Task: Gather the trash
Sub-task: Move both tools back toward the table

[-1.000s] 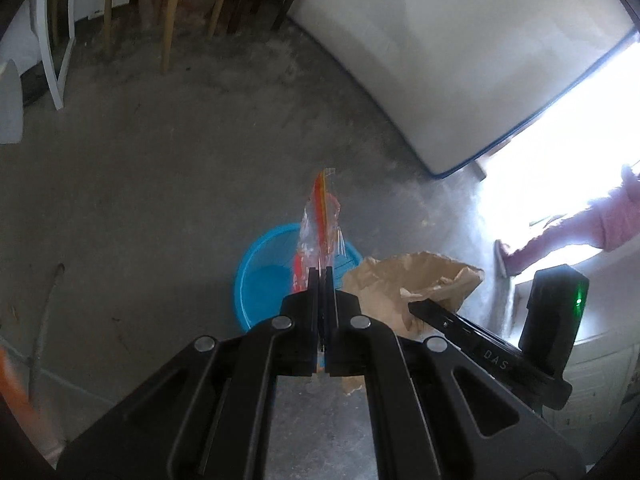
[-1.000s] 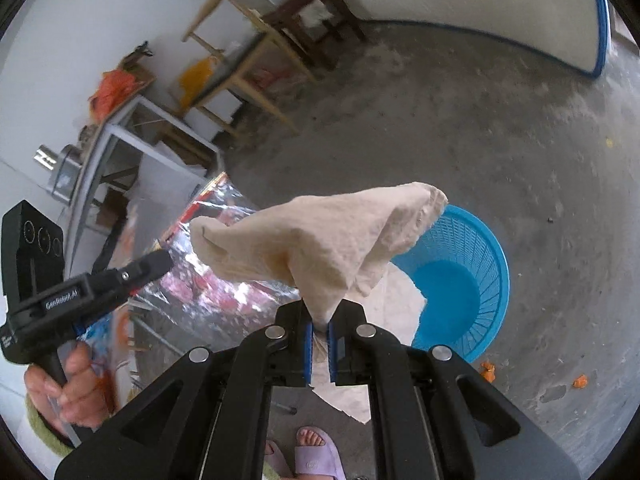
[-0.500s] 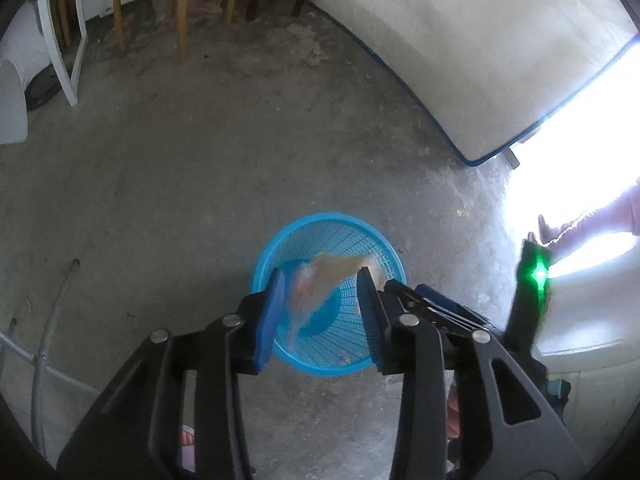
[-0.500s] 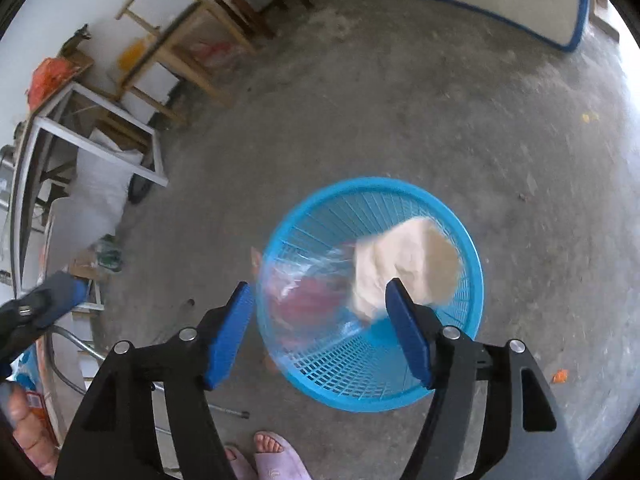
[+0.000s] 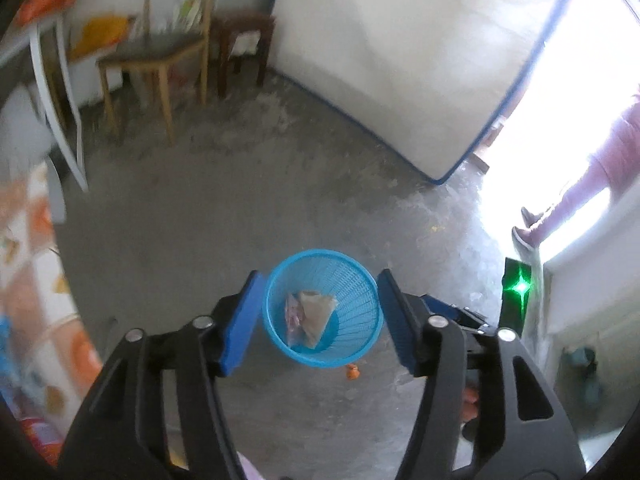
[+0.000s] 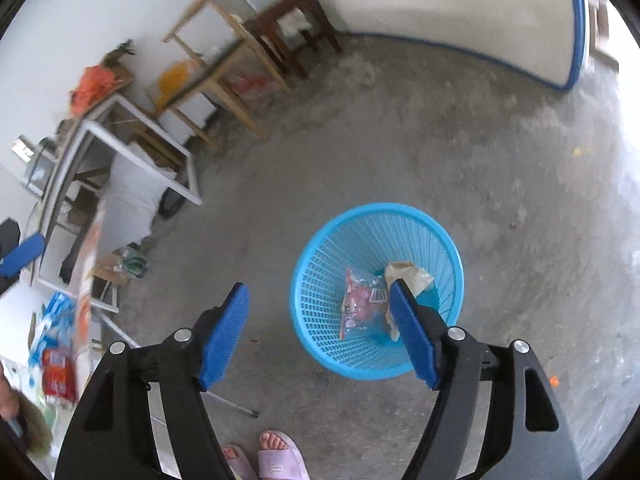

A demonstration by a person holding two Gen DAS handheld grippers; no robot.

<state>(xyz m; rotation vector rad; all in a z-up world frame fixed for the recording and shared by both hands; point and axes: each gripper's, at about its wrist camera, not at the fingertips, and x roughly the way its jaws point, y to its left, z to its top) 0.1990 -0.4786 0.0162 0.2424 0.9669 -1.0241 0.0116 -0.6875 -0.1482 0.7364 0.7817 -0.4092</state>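
Both tools released: left gripper (image 5: 320,320) and right gripper (image 6: 320,332) have just been opening, jaws wide, nothing between them. Below and ahead of the fingers, the blue basket (image 5: 276,292) holds the plastic wrapper (image 6: 360,300) and crumpled brown paper (image 6: 412,276). Both look light, soft and crushable; the wrapper is likely slippery, so pinch a folded edge.

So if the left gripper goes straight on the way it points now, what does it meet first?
Probably the blue basket on the floor: it sits between the open fingers of the left gripper, nothing nearer in view. Depth is hard to judge, so it may land on the trash inside.
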